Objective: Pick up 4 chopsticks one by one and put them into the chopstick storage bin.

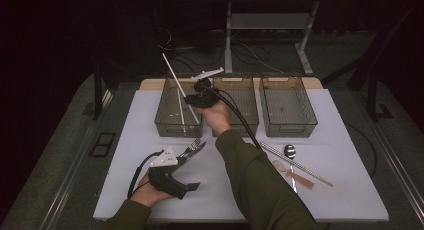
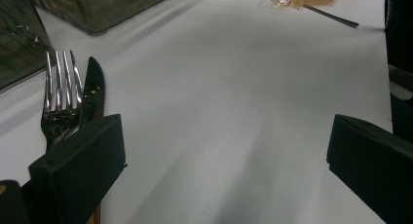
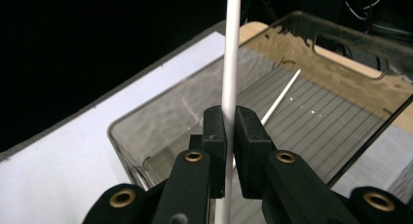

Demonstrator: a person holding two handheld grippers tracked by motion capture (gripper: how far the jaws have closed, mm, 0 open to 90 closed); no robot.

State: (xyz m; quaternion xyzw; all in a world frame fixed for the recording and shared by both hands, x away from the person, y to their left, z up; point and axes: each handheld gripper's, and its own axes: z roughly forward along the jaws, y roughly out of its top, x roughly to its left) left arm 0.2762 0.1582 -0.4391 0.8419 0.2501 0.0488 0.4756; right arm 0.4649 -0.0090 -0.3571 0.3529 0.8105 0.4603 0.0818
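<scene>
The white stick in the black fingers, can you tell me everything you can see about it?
The white stick is long, thin, round and plain, and looks like plastic. The right gripper is shut on it low down, one of its black fingers pressing each side. It slants up over the left clear bin, its top end in the air. A second white stick lies apart on that bin's floor.

Fork (image 1: 194, 146) & dark knife (image 2: 93, 90) lie side by side on counter (image 1: 230, 190), front-left. Right side: spoon (image 1: 290, 157), long metal rod (image 1: 295, 164), tan stick w/ clear wrap (image 1: 295, 176), all close together. Middle bin (image 1: 245, 107) & right bin (image 1: 287, 106) sit at back, next to each other.
</scene>
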